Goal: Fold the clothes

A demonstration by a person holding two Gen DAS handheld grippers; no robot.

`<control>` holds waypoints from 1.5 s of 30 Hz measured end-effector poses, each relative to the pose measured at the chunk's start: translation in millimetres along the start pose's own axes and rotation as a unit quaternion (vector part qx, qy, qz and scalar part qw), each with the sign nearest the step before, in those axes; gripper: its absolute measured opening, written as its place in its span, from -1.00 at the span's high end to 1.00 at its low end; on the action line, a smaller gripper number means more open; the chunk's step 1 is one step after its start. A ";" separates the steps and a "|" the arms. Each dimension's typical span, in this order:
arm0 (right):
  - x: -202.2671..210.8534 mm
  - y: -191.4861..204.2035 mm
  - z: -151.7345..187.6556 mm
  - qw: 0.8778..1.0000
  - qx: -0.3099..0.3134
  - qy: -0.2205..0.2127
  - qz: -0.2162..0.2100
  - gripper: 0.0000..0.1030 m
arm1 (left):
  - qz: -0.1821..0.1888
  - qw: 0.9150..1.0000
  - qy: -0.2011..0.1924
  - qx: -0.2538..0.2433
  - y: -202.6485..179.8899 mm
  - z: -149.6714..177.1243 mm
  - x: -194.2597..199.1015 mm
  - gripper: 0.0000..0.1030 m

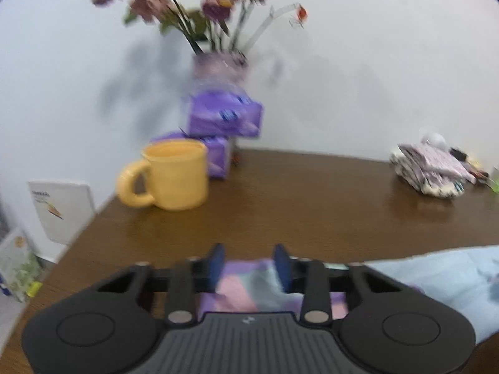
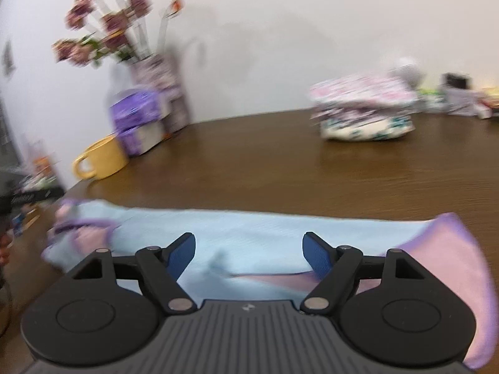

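Note:
A light-blue garment (image 2: 249, 227) with pink and purple patches lies stretched across the near part of the brown table (image 2: 280, 162). My right gripper (image 2: 249, 249) hovers over its middle, open wide, with nothing between the pads. In the left wrist view my left gripper (image 1: 249, 265) has its blue pads (image 1: 217, 261) close together, with a bunched purple, pink and blue end of the garment (image 1: 246, 283) pinched between them. More of the light-blue cloth (image 1: 436, 274) trails off to the right. The picture is blurred.
A yellow mug (image 1: 174, 177) stands at the table's far left corner beside purple tissue packs (image 1: 224, 115) and a vase of dried flowers (image 1: 218, 62). A stack of folded patterned clothes (image 2: 365, 109) sits at the back right, with small clutter (image 2: 458, 96) beyond. The table's left edge (image 1: 81, 227) is close.

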State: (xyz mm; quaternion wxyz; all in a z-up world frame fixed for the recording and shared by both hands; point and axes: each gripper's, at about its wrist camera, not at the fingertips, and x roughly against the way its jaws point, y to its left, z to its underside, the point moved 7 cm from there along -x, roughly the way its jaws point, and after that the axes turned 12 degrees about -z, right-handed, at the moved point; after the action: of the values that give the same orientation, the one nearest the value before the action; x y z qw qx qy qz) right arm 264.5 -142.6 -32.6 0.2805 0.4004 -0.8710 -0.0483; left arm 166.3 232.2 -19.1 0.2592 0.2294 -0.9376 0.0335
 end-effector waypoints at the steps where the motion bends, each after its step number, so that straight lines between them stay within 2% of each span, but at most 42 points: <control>1: 5.8 -6.1 -1.4 1.000 0.002 -0.006 0.017 -0.47 | 0.002 1.000 0.011 -0.002 -1.7 3.8 -4.5 0.70; 3: 17.8 -17.5 -2.8 0.999 0.014 -0.009 0.047 -0.19 | 0.004 0.999 0.031 -0.008 -4.5 11.5 -12.3 0.71; 4: 21.7 -22.1 -3.0 0.998 0.018 -0.007 0.056 0.02 | 0.004 0.999 0.043 -0.005 -3.6 15.7 -15.7 0.71; 5: 23.8 -26.6 -3.6 0.998 0.018 -0.005 0.062 0.07 | 0.004 0.999 0.054 -0.002 -2.7 19.6 -18.9 0.71; 9: 16.3 -39.3 -7.4 0.997 0.030 0.009 0.076 0.09 | 0.012 0.998 0.065 0.015 2.1 23.7 -23.1 0.71; 11: 8.0 -41.5 -6.9 0.996 0.040 0.022 0.081 0.17 | 0.012 0.998 0.062 0.015 2.2 24.3 -23.0 0.71; 16: 0.2 -40.8 4.9 0.996 0.042 0.045 0.068 0.19 | 0.015 0.998 0.059 0.017 2.4 24.7 -22.4 0.71; 19: 4.7 -29.9 12.9 0.994 0.078 0.063 0.045 0.19 | 0.018 0.998 0.058 0.018 2.6 24.9 -22.0 0.70; 22: 3.7 -17.3 18.8 0.983 0.150 0.097 0.048 0.19 | 0.021 0.998 0.057 0.015 1.9 25.1 -21.3 0.68; 25: -8.0 -12.0 18.9 0.964 0.222 0.134 0.055 0.19 | 0.023 0.998 0.055 0.009 0.5 25.5 -20.8 0.63; 27: -17.5 -9.8 18.0 0.954 0.252 0.158 0.041 0.22 | 0.023 0.998 0.054 0.007 -0.3 26.0 -20.3 0.62; 28: -19.5 -10.2 16.3 0.954 0.247 0.167 0.030 0.42 | 0.023 0.998 0.054 0.006 -0.6 26.1 -20.1 0.62; 29: -21.4 -10.6 14.5 0.954 0.242 0.176 0.019 0.86 | 0.023 0.998 0.053 0.005 -0.7 26.3 -20.0 0.62; 30: -22.5 -11.1 12.8 0.954 0.237 0.182 0.010 0.94 | 0.023 0.998 0.053 0.005 -0.6 26.3 -20.1 0.62; 36: -10.8 -10.8 12.1 0.958 0.224 0.178 -0.005 0.93 | 0.025 0.998 0.053 0.002 -1.4 26.3 -20.1 0.58; 40: 0.4 -17.5 11.4 0.968 0.186 0.167 -0.003 0.54 | 0.026 0.998 0.052 0.003 -1.7 26.5 -19.5 0.56; 42: 13.6 -20.6 8.2 0.977 0.148 0.154 -0.014 0.49 | 0.026 0.998 0.052 0.001 -2.6 26.4 -19.3 0.54; 45: 19.7 -29.7 11.3 0.981 0.113 0.157 -0.018 0.39 | 0.027 0.998 0.051 -0.004 -4.5 26.5 -18.6 0.49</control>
State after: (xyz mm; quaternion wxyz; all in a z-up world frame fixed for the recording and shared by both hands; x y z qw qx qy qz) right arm 268.1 -178.5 -42.4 0.3662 0.4477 -0.8085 0.1087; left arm 169.9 231.0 -51.6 0.3068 0.2013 -0.9290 0.0486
